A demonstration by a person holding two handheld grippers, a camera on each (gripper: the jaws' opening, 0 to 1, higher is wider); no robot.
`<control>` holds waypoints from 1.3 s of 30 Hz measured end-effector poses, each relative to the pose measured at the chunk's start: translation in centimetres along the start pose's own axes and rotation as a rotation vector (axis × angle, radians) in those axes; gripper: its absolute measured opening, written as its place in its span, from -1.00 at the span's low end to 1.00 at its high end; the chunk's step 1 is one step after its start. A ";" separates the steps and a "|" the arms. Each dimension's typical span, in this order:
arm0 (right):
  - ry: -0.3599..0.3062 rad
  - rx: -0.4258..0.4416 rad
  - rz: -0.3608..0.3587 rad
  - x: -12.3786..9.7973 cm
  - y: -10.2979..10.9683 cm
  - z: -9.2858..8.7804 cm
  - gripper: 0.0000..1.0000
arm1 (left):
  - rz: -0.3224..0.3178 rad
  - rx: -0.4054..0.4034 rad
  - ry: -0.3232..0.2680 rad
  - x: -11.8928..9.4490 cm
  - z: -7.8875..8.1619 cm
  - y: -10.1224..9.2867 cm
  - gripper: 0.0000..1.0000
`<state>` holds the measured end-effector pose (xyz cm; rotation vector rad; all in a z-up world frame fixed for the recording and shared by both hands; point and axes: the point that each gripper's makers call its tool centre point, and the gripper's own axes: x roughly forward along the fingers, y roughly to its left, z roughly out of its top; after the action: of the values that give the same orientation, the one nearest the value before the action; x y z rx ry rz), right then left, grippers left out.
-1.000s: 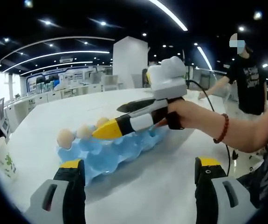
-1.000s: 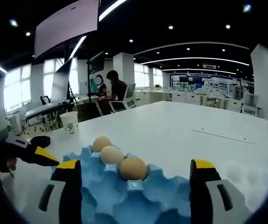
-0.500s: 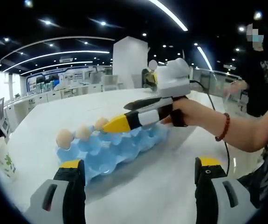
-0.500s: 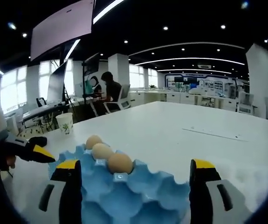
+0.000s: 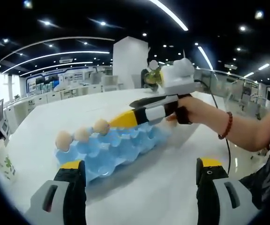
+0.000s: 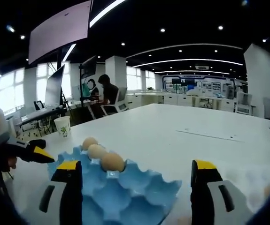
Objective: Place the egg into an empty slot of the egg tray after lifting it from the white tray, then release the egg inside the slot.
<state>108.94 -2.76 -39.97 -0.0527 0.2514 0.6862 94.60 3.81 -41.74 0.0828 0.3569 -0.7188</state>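
R gripper (image 5: 118, 121) rose off blue egg tray (image 5: 120, 147); jaws apart, empty.

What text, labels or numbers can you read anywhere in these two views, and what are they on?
None can be read.
Paper cup: a green printed mark, too small to tell whether it holds words.
Blue egg tray: a small raised tab beside the eggs, no legible marking.
Far wall signage: blurred bright panels, unreadable.
Both claws: yellow and black tips, no lettering visible.

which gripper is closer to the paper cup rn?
Left. The left gripper sits just beside the paper cup, tip pointing away from it toward the egg tray. The right gripper is over the tray's far side.
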 end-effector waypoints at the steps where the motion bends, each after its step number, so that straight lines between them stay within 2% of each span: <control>1: 0.000 -0.001 -0.004 -0.1 -0.1 0.0 0.99 | 0.000 0.001 0.000 0.0 0.0 0.0 1.00; 15: 0.002 -0.008 -0.046 -1.9 -1.6 -0.1 0.96 | -0.002 0.001 -0.001 0.2 0.1 -0.2 1.00; 39: 0.030 0.009 -0.108 -4.3 -5.0 -1.3 0.93 | -0.017 -0.016 -0.005 0.7 0.1 -0.9 0.99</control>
<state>108.62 -9.46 -40.34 -0.0678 0.2783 0.5769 94.56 2.69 -41.87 0.0633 0.3593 -0.7331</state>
